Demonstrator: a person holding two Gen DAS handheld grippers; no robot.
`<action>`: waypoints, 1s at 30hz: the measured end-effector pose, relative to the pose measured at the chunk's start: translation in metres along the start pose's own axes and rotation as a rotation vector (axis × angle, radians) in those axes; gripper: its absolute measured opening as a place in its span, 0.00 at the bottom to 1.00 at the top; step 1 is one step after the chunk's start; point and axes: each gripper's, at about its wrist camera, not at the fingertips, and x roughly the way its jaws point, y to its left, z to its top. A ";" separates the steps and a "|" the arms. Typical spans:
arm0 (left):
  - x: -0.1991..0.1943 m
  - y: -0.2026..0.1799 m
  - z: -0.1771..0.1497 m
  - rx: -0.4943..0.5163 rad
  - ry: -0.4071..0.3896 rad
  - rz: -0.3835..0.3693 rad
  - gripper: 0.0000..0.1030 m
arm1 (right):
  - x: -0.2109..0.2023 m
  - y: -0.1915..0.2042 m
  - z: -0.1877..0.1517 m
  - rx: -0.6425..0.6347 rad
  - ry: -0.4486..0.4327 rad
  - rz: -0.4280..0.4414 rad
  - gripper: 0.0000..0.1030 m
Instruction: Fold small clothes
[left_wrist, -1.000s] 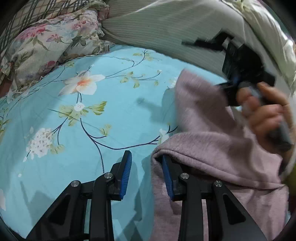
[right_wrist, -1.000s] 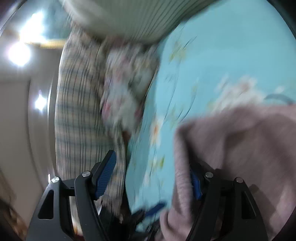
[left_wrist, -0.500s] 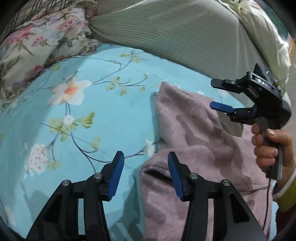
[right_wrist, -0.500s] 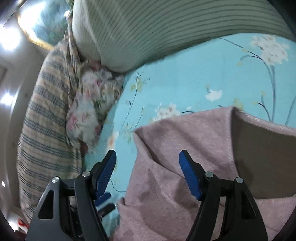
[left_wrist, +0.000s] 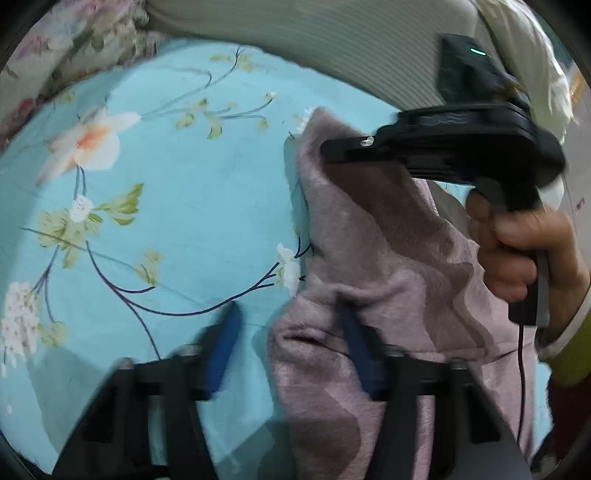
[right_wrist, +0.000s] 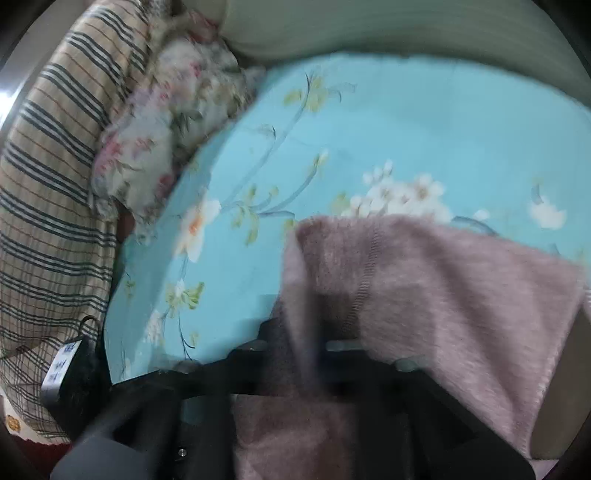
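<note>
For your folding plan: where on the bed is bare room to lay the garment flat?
Free: floral sheet between floral pillow, striped bolster and pink garment. Crowded: the garment's side, with right gripper clamped on it and left gripper closing around its edge.

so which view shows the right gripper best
The left wrist view: it shows the right gripper whole from the side, shut on the top edge of the mauve garment, with the hand on its handle. The right wrist view gives only its own blurred fingers, buried in the cloth.
</note>
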 end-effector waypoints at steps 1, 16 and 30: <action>0.000 -0.003 -0.004 0.019 0.017 -0.009 0.16 | -0.004 -0.002 0.003 0.014 -0.054 0.019 0.04; -0.046 -0.009 0.000 0.027 -0.010 0.007 0.13 | -0.152 -0.054 -0.095 0.279 -0.403 -0.006 0.36; -0.039 -0.059 0.003 0.118 -0.032 -0.012 0.14 | -0.290 -0.145 -0.279 0.536 -0.510 -0.490 0.36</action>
